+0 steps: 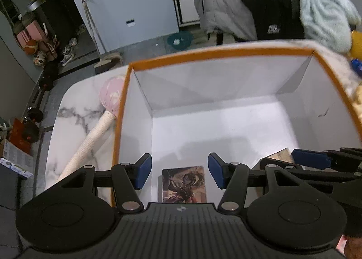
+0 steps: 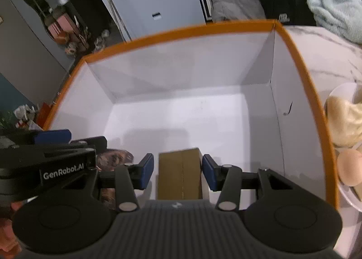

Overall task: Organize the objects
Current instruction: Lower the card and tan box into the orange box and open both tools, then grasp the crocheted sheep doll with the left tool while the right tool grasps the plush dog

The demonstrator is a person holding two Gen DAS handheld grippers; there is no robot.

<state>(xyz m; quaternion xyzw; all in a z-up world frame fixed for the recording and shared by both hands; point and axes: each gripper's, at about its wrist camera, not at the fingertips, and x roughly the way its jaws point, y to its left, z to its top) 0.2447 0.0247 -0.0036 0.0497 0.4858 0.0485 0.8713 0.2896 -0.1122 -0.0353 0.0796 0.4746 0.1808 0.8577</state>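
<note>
Marble tabletop (image 1: 74, 100), orange-rimmed white box (image 1: 217, 52): my left gripper (image 1: 179, 172) stands released above the picture card (image 1: 184, 185) on its floor, my right gripper (image 2: 177, 172) unclenched beside the small cardboard carton (image 2: 179, 173); best lift both straight up, nudging neither.

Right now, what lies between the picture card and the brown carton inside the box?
Only bare white box floor, seen in the right wrist view, with that gripper's left finger hanging over it.
</note>
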